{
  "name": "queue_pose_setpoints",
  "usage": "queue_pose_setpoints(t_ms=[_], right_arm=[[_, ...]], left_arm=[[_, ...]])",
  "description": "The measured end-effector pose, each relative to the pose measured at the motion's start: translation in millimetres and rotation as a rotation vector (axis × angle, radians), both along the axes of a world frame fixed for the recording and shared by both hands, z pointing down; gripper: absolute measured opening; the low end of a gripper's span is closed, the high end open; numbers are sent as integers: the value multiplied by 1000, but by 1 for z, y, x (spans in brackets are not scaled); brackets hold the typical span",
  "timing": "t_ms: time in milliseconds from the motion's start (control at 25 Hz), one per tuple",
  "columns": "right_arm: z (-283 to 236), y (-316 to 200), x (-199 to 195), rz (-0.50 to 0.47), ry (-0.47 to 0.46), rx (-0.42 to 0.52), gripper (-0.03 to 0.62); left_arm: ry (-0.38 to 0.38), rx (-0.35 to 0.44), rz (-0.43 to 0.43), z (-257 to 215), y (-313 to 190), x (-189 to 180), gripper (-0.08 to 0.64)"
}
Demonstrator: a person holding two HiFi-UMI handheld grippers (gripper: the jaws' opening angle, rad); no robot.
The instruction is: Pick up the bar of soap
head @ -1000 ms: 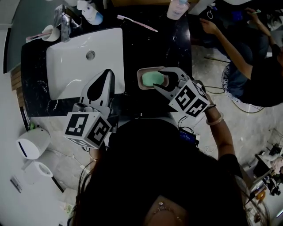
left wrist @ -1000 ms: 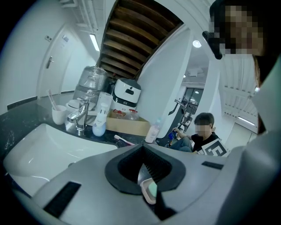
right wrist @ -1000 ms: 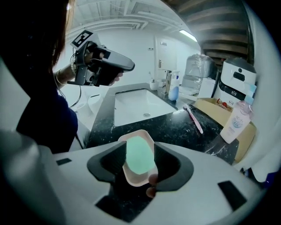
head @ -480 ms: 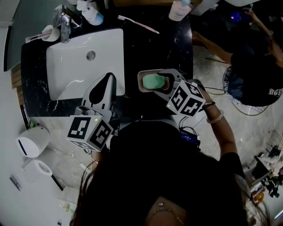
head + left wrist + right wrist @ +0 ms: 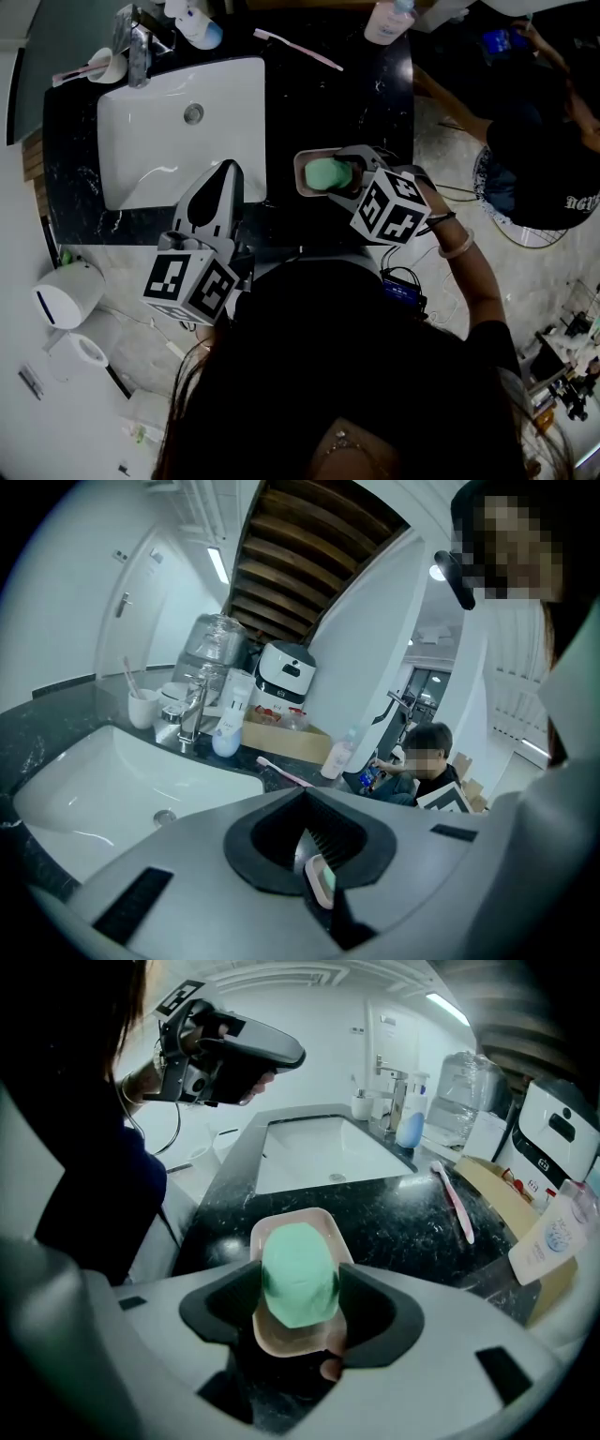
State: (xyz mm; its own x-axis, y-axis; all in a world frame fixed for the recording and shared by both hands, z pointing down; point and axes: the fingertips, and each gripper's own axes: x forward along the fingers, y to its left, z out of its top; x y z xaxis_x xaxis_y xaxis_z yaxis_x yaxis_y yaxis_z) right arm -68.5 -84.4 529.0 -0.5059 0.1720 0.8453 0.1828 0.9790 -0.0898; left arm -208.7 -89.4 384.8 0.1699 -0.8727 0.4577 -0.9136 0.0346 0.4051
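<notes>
We see a black speckled worktop [image 5: 375, 84] with a big white sink [image 5: 150, 159] set into it. Our left gripper [image 5: 227, 169] hangs over the sink's near edge, close to its right corner. Its fingers [image 5: 272, 841] are pressed together with nothing between them. Our right gripper [image 5: 300, 1288] is just to the right of the sink, low over the worktop.

A shiny tap [image 5: 139, 52] stands behind the sink, at its far left corner. A pale pink soap dish [image 5: 281, 1222] sits on the worktop just beside the sink's right edge, near the front corner.

The bar of soap [image 5: 298, 1260] lies in that dish — green, smooth and rounded. The right gripper's fingers [image 5: 220, 1302] are closed on it, with one dark pad touching each long side. We can see the dish's rim past the far end of the soap, and a bit more of the dish under its near end.

A thin pink toothbrush [image 5: 295, 49] lies flat on the worktop, past the sink's far right corner.
</notes>
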Motion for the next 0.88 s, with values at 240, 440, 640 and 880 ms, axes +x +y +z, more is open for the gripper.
queue_pose_setpoints(t_ms=[240,440,640,880], right_arm=[[2,1,-1,-20,53,-6,238],[6,0,-3,-8,107,-9,238],[9,-1,-4,0,171,7,238],[11,-1,-6,24,211,4,238]], left_arm=[[5,-6,-10,2,3,-6,8],[10,-4,-16,4,4,-11,8],[19,-6,-15,4,5,-13,8],[24,-5,-9,6,6,-15,8]])
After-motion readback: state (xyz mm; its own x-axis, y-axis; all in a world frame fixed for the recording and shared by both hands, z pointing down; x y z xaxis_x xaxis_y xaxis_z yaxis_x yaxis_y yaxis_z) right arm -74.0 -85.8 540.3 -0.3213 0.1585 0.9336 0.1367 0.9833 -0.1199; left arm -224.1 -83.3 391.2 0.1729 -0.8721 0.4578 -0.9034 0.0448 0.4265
